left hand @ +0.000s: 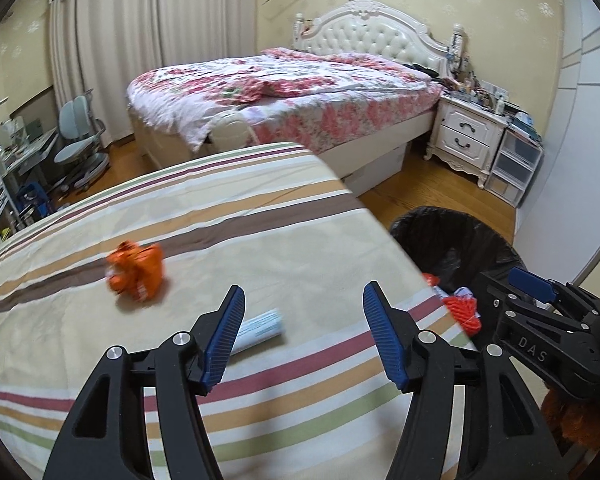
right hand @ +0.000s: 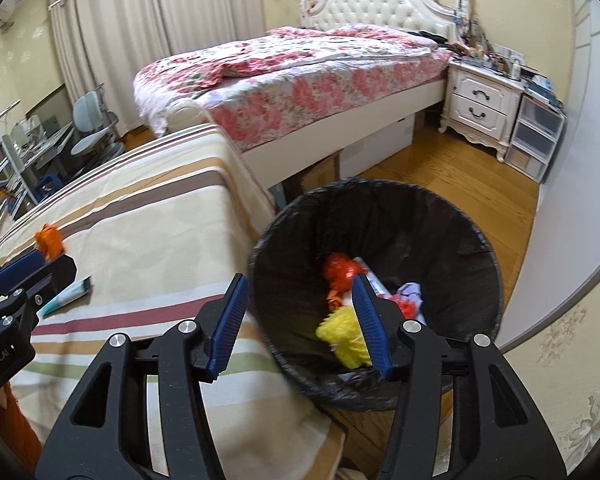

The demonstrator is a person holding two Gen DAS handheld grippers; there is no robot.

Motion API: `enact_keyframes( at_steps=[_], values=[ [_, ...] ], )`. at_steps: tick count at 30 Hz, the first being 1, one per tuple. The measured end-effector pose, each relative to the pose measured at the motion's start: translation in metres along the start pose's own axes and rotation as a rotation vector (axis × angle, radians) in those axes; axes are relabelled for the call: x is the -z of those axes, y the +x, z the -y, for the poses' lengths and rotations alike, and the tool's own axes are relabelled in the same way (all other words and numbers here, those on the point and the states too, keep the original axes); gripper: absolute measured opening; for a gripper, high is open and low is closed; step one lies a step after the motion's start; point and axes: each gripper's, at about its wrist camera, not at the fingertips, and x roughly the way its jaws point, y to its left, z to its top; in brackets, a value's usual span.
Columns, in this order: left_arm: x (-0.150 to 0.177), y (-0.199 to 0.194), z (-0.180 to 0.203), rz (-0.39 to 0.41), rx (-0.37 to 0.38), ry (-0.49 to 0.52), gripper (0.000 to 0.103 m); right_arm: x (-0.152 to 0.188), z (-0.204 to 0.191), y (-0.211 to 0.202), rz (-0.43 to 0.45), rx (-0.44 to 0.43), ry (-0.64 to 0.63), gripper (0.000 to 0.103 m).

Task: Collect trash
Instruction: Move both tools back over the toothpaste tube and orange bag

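- Plainly, the left gripper [left hand: 303,332] hung over the striped bedcover [left hand: 180,220] with its blue fingers [left hand: 225,336] spread wide and nothing between them.
- Just beyond its left finger lay a pale blue tube [left hand: 260,330], flat on the cover and partly hidden behind that finger; farther out on the cover sat a crumpled orange wrapper [left hand: 137,272], blurred in the left wrist view.
- The right gripper [right hand: 300,326] was poised at the near rim of the black-lined bin [right hand: 460,248], its fingers likewise apart and holding nothing.
- The bin stood on the wooden floor, just beside the edge of the bedcover; inside it lay red scraps [right hand: 340,270], a yellow clump [right hand: 342,338] and some white-and-lilac paper [right hand: 410,294].
- By judgement, the task was part done: some rubbish was in the bin, while the tube and the orange wrapper waited on the cover.
- The tube looked the likelier next pick, and its round body could roll away or squirt out if the fingers closed off-centre or across its length.
- A low approach risked pinching the soft cover along with the tube, dragging the cloth and shifting the wrapper.
- The wrapper, light and crumpled, might slip from a loose grip and fall short of the bin, onto the floor between the bin and the cover.
- Both grippers sat near each other by the bin, so a hurried carry across could knock them together or tip the bin.
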Motion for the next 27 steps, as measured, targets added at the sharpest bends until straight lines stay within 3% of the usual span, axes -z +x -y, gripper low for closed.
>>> enact_keyframes(
  at_steps=[17,27],
  values=[
    [0.045,-0.025,-0.114,-0.033,-0.172,-0.174,0.061,0.019,-0.111,-0.002,-0.055,-0.131,-0.184,0.053],
    [0.056,-0.026,-0.151,-0.051,-0.204,-0.243,0.061,0.018,-0.149,0.016,-0.098,-0.110,-0.261,0.053]
  ],
)
